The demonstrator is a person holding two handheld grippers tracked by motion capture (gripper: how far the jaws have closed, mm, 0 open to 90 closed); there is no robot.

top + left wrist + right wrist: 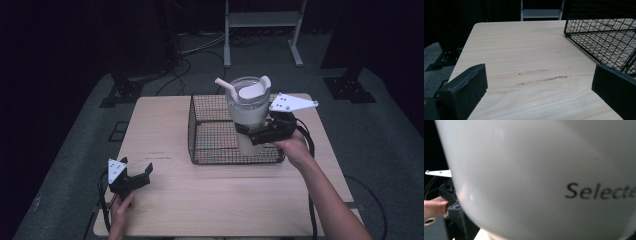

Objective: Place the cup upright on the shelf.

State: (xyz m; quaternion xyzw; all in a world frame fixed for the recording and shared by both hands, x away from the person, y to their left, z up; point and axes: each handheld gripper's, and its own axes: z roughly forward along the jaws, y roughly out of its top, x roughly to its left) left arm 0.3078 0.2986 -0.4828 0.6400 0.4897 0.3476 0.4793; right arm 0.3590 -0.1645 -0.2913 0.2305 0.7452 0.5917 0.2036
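Observation:
A cream tumbler (248,112) with a clear lid and a straw (226,86) is held upright over the right part of the black wire basket (200,131). My right gripper (251,133) is shut on its lower body. In the right gripper view the tumbler's wall (544,177) is very close, with dark lettering on it. My left gripper (136,167) rests low at the table's front left, open, with nothing between its fingers (464,92). Bare wood lies between the jaws of the left gripper (539,87).
The wooden table (210,195) has open room in front of and left of the basket (604,42). Dark floor, cables and a metal stand (262,30) lie beyond the far edge. The other hand (434,205) shows at the left of the right gripper view.

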